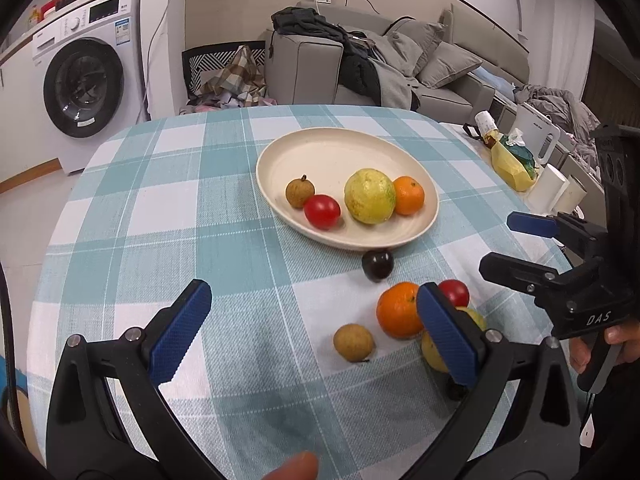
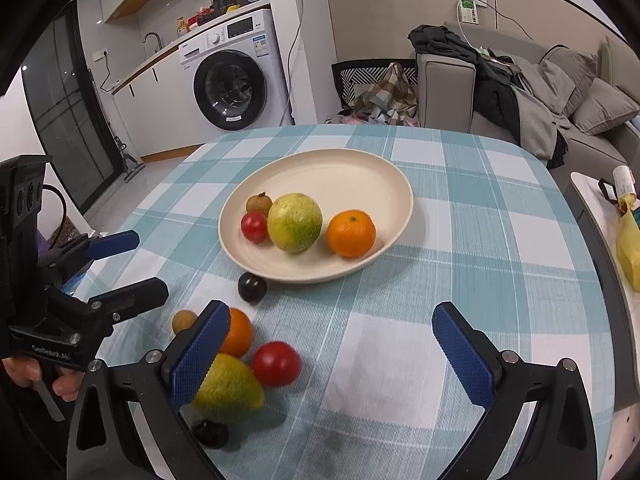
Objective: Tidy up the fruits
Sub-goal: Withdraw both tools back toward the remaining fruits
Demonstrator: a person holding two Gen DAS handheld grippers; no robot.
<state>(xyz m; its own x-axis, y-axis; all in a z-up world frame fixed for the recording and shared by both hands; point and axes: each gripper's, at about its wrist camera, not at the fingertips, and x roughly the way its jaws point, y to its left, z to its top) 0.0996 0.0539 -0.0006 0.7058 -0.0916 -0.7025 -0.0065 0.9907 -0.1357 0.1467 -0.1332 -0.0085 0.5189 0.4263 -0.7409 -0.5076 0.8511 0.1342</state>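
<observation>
A round table under a teal and white checked cloth (image 1: 168,216) stands in a living space, with a washing machine (image 1: 86,80) and a grey sofa (image 1: 400,64) behind it. Nearest the cameras, a loose group of fruit lies on the cloth: a yellow-green fruit (image 2: 228,388), a red tomato (image 2: 277,363), an orange (image 1: 398,310), a small brown longan (image 1: 353,342) and a dark round fruit (image 2: 211,433) close to the near edge. The left gripper (image 1: 316,332) stands wide apart and holds nothing; the group lies at and just behind its right finger, the longan between its fingers but untouched. The right gripper (image 2: 340,356) is likewise spread wide and empty, the group sitting by its left finger, which hides part of the orange and the yellow-green fruit. Both point down at the table at a slant, each held in a hand (image 1: 618,346) at the handle. Further on, a dark plum (image 1: 377,265) rests just against the near rim of a cream plate (image 1: 320,148). On the plate lie a longan, a tomato, a large yellow-green fruit and an orange.
</observation>
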